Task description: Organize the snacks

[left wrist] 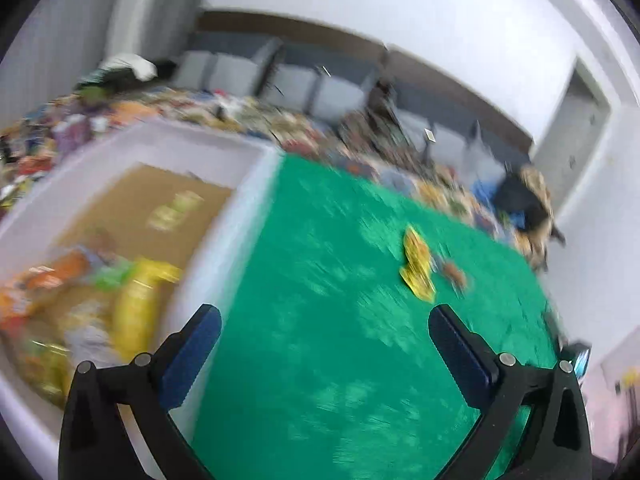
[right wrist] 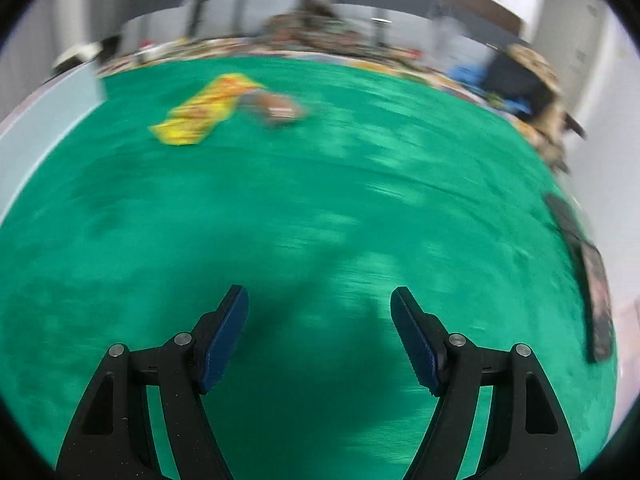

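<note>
Left hand-held gripper (left wrist: 324, 320): we see it released, jaws wide apart, holding nothing, hovering over the green cloth-covered desk (left wrist: 320, 360) just beside the bin's wall.
White plastic bin (left wrist: 240, 208): at our far left, with a brown cardboard floor and a blurred heap of bright snack packets (left wrist: 120, 300) in its near corner.
Yellow flat snack packet (left wrist: 418, 270): it lies on the cloth ahead and right of the left gripper, long axis running away from us.
Small brown snack (left wrist: 454, 272): just beside the yellow packet's right edge; too blurred to say if they touch.
Right hand-held gripper (right wrist: 320, 320): released too, empty, low over bare cloth.
Deciding relation: from the right gripper the yellow packet (right wrist: 204, 110) lies ahead and left, well apart, long axis slanting; we judge the left gripper nearer.
View differences: only the left wrist view shows the bin's contents; only the right shows a dark flat object (right wrist: 592, 280) at the desk's right edge.
</note>
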`<state>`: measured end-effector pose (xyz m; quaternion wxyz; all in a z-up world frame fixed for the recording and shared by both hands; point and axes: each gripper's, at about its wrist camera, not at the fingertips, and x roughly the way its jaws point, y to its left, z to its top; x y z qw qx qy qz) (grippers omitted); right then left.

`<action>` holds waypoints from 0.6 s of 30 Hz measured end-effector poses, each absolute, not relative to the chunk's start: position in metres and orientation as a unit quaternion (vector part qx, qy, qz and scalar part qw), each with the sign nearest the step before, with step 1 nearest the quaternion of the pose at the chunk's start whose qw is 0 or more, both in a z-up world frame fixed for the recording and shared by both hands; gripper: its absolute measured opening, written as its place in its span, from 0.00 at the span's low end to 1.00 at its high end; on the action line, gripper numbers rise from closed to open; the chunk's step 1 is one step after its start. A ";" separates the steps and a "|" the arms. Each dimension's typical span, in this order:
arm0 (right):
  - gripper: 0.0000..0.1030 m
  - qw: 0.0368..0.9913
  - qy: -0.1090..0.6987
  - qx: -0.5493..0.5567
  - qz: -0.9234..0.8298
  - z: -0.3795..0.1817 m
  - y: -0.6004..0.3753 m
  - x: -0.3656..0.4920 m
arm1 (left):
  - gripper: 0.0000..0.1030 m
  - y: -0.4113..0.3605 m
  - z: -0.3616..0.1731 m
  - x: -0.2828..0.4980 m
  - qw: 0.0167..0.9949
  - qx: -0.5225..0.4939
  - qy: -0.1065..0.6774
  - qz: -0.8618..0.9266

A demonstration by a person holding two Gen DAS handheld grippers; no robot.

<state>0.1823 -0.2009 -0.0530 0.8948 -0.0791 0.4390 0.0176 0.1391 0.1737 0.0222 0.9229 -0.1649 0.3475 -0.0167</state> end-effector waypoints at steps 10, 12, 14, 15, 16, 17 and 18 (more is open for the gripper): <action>0.79 0.898 0.440 -0.012 -0.014 -0.061 -0.262 0.188 | 0.99 0.042 -0.090 0.228 0.893 -0.033 0.448 -0.024; 0.81 0.897 0.443 -0.003 -0.012 -0.062 -0.263 0.191 | 0.99 0.030 -0.104 0.235 0.893 0.001 0.450 -0.021; 0.81 0.897 0.443 -0.002 -0.012 -0.062 -0.263 0.190 | 0.99 0.024 -0.113 0.238 0.893 0.018 0.449 -0.025; 0.81 0.897 0.443 -0.003 -0.012 -0.063 -0.263 0.189 | 0.99 0.026 -0.112 0.237 0.895 0.018 0.445 -0.026; 0.81 0.897 0.443 -0.002 -0.012 -0.064 -0.263 0.189 | 1.00 0.027 -0.113 0.237 0.894 0.021 0.447 -0.024; 0.81 0.897 0.443 -0.001 -0.012 -0.064 -0.263 0.189 | 1.00 0.028 -0.115 0.236 0.894 0.017 0.448 -0.027; 0.81 0.897 0.442 -0.001 -0.012 -0.064 -0.262 0.189 | 1.00 0.029 -0.116 0.236 0.893 0.014 0.450 -0.030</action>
